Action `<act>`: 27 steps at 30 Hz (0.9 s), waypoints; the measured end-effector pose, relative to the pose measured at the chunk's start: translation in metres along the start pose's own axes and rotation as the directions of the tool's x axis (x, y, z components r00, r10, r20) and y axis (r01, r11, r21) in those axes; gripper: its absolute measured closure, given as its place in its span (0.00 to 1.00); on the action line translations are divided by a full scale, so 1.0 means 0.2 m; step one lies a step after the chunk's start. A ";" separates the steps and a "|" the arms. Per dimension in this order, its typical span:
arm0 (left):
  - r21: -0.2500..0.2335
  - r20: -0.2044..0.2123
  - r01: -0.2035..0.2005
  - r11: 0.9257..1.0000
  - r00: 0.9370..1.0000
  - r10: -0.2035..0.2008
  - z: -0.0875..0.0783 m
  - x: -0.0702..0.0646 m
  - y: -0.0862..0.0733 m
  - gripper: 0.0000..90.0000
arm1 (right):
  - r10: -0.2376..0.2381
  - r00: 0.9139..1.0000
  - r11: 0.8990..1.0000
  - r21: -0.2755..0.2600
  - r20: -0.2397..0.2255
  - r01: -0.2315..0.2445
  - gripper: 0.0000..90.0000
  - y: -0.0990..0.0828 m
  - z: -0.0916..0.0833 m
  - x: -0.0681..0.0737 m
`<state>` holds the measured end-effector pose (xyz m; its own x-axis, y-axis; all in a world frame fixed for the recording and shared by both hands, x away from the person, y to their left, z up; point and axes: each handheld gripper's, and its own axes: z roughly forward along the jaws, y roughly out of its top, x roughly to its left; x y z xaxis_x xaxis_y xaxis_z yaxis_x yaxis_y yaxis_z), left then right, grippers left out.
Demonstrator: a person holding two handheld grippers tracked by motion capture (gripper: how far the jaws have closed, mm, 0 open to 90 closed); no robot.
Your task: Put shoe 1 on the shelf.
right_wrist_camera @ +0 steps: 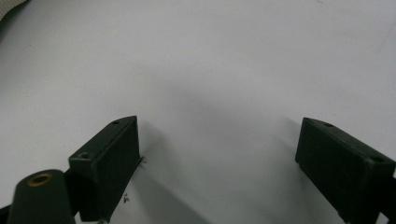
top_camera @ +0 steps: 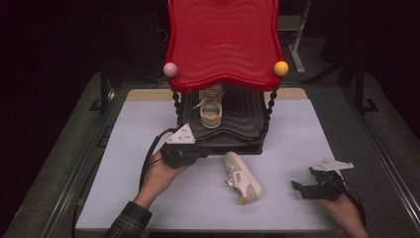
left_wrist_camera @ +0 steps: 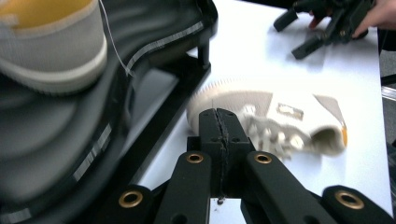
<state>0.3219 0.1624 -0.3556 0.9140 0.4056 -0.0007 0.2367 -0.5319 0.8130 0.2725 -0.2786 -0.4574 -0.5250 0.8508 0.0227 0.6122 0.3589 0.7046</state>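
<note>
Two hands are holding grippers by a white sneaker and a red shoe rack.

Looking from the high view, the left gripper (top_camera: 198, 151) is sitting shut and empty beside the black shelf (top_camera: 242, 121), where one sneaker (top_camera: 211, 111) is standing; the other white sneaker (top_camera: 241, 177) is lying on the white table (top_camera: 287, 148), near the right gripper (top_camera: 298, 188). Looking from the left gripper view, shut jaws are pointing at the lying sneaker (left_wrist_camera: 280, 116). Looking from the right gripper view, wide-open jaws are hanging over bare table (right_wrist_camera: 210, 70).
</note>
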 end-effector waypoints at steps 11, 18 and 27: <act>0.085 -0.060 0.071 0.994 0.996 -0.066 -0.08 -0.01 -0.29 0.87 | -0.001 1.000 1.000 -0.001 0.001 0.001 0.14 0.00 0.00 0.00; 0.130 -0.102 0.129 0.983 0.988 -0.116 -0.14 0.01 -0.44 0.56 | -0.001 1.000 1.000 -0.001 0.001 0.001 0.14 0.00 0.00 0.00; 0.174 -0.191 0.187 0.967 0.970 -0.153 -0.24 0.03 -0.63 0.29 | -0.003 1.000 1.000 -0.001 0.001 0.003 0.14 0.00 0.00 0.00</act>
<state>0.2814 0.2660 -0.4299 0.7872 0.6165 -0.0143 0.4570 -0.5676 0.6849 0.2724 -0.2784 -0.4575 -0.5258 0.8504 0.0201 0.6105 0.3608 0.7051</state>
